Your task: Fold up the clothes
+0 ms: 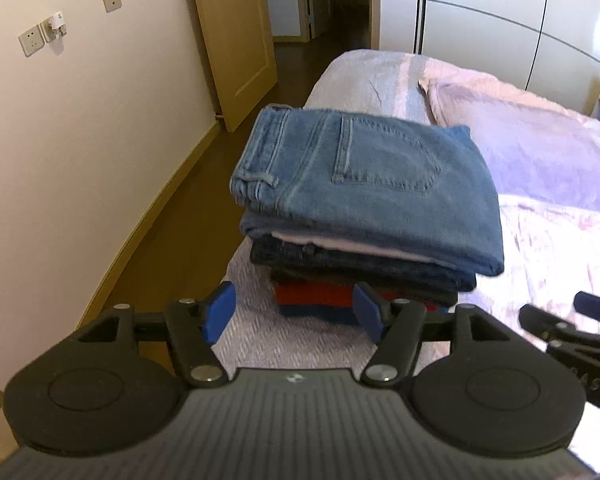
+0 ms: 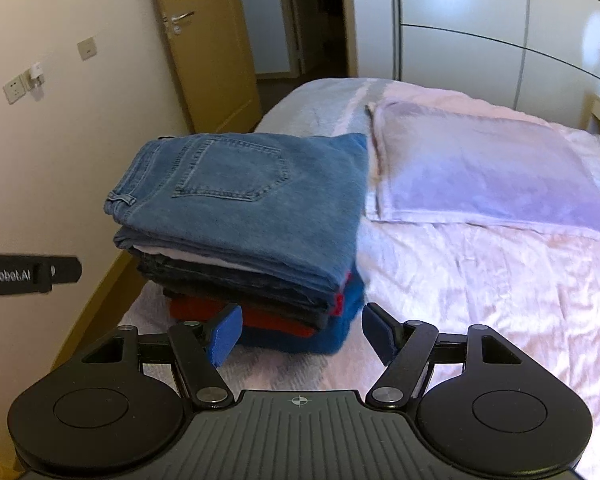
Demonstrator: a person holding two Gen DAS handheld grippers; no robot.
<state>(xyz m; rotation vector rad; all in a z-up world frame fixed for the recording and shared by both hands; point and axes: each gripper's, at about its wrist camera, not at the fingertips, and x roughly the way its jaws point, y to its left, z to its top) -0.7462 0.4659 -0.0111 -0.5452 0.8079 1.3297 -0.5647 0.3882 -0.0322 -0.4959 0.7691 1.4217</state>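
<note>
A stack of folded clothes stands near the left edge of the bed. Folded light blue jeans [image 1: 372, 184] lie on top, back pocket up; under them are a white layer, dark jeans [image 1: 360, 264], and red [image 1: 312, 294] and blue garments. The same jeans [image 2: 252, 196] show in the right wrist view, above a red garment [image 2: 260, 316] and a blue one [image 2: 340, 320]. My left gripper [image 1: 294, 312] is open and empty, just short of the stack's near side. My right gripper [image 2: 302, 334] is open and empty, at the stack's near right corner.
The bed [image 2: 480, 300] has a pale pink cover, and a pillow [image 2: 484, 168] lies right of the stack. A wall [image 1: 80, 152] and brown floor [image 1: 188, 216] run along the left, with an open wooden door [image 1: 236, 40] beyond. White wardrobes [image 2: 500, 20] stand behind the bed.
</note>
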